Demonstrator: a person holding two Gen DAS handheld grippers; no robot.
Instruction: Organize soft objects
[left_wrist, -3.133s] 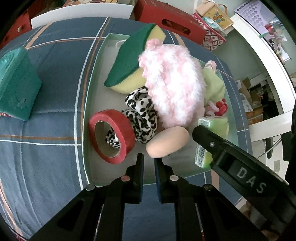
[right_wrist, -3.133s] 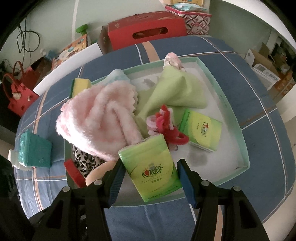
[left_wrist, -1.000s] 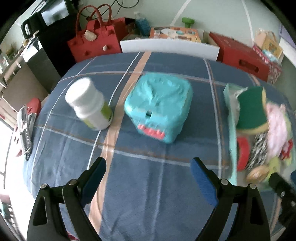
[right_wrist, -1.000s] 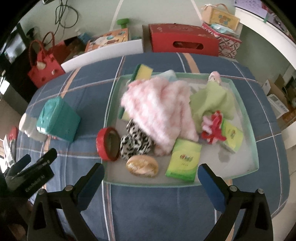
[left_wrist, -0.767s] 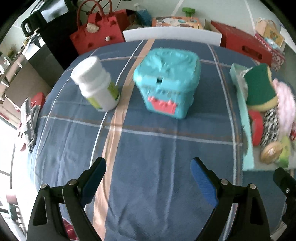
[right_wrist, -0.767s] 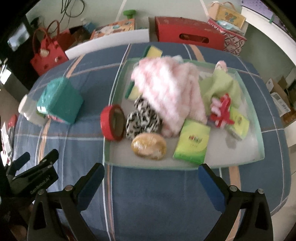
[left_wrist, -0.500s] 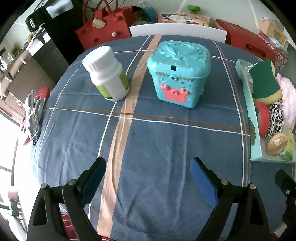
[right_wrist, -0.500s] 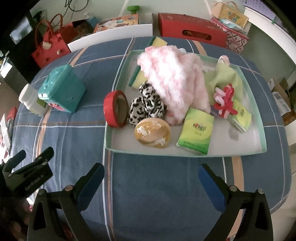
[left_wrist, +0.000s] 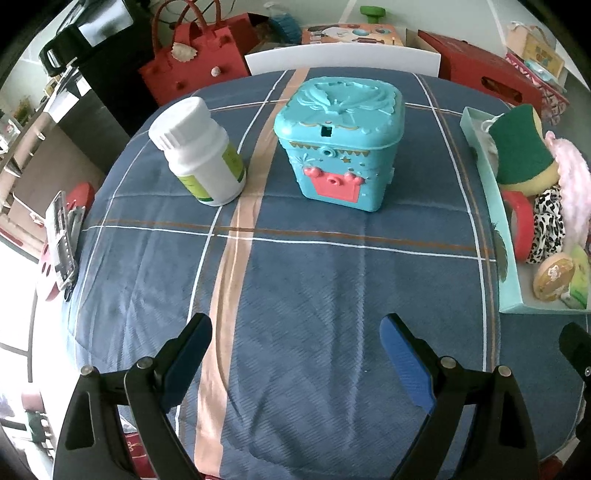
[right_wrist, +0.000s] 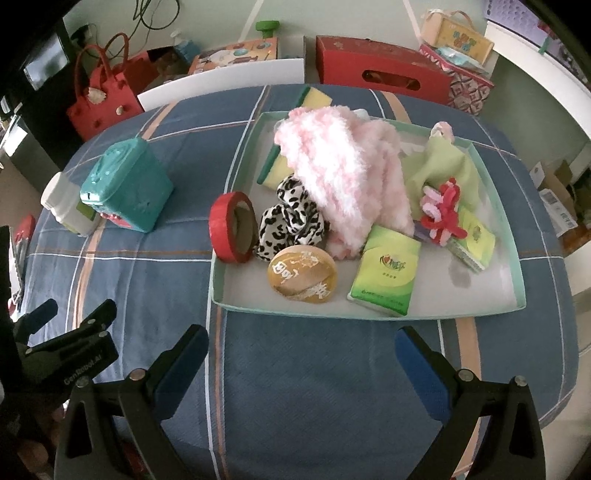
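Both tools have pulled back from the tray (right_wrist: 236, 306); the left tool (left_wrist: 295, 354) and right tool (right_wrist: 301, 363) gape empty. Soft items sit in the tray, so keep clear, lifting straight.

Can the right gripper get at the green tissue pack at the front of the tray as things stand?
Probably yes. The right gripper is open and empty, and the tissue pack lies flat and uncovered behind the low front wall of the tray, with only bare cloth between.

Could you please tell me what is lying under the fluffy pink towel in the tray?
The pink towel covers part of the sponge and the leopard scrunchie. Anything else beneath it is hidden.
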